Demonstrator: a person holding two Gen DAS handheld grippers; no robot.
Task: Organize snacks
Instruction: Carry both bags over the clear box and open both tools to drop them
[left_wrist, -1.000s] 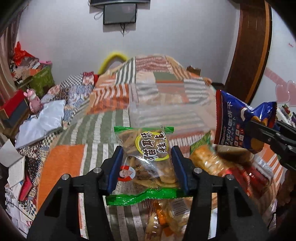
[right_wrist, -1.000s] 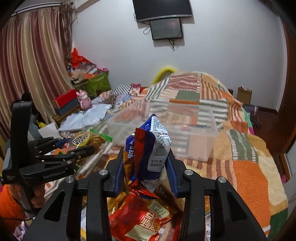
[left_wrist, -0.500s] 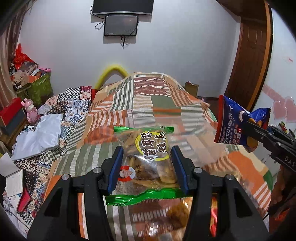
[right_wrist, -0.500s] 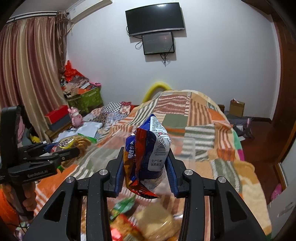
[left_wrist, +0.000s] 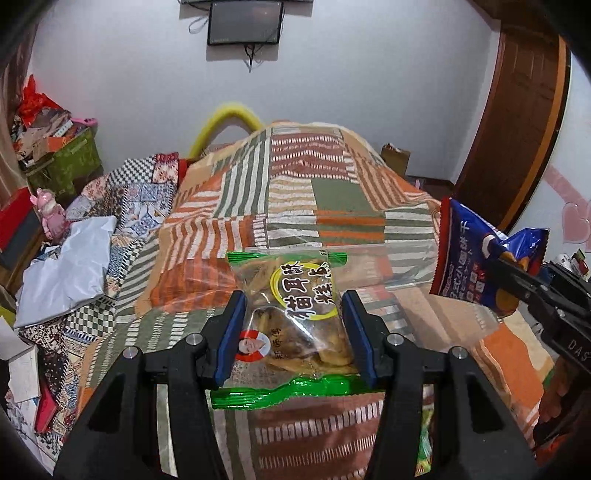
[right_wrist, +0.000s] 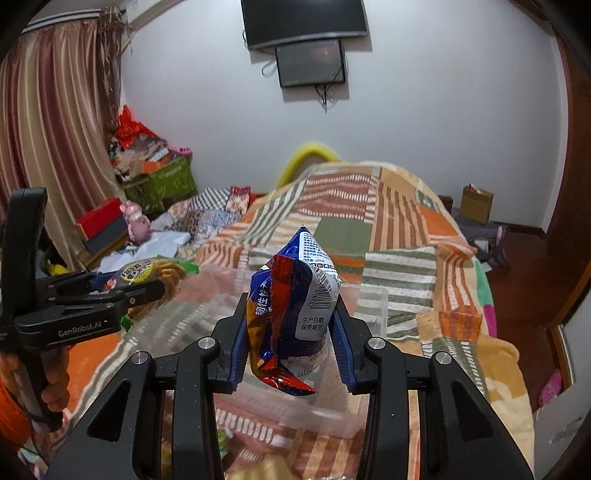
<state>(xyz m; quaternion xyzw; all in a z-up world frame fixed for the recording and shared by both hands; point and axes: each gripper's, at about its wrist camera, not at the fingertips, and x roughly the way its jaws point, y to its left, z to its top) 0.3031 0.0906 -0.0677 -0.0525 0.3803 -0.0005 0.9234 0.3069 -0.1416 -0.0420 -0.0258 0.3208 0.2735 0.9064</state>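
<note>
The left gripper (left_wrist: 293, 334) has its jaws clamped on a clear snack bag with green ends (left_wrist: 291, 325), gripping it by both side edges and holding it above the bed (left_wrist: 325, 192). The right gripper (right_wrist: 291, 334) has its jaws clamped on a blue and red snack bag (right_wrist: 295, 306), which stands upright between the blue pads. Both bags hang over a transparent plastic container (right_wrist: 369, 306) resting on the patchwork bedspread. In the left wrist view, the blue and red bag appears to the right of the green-ended bag, well apart from it.
</note>
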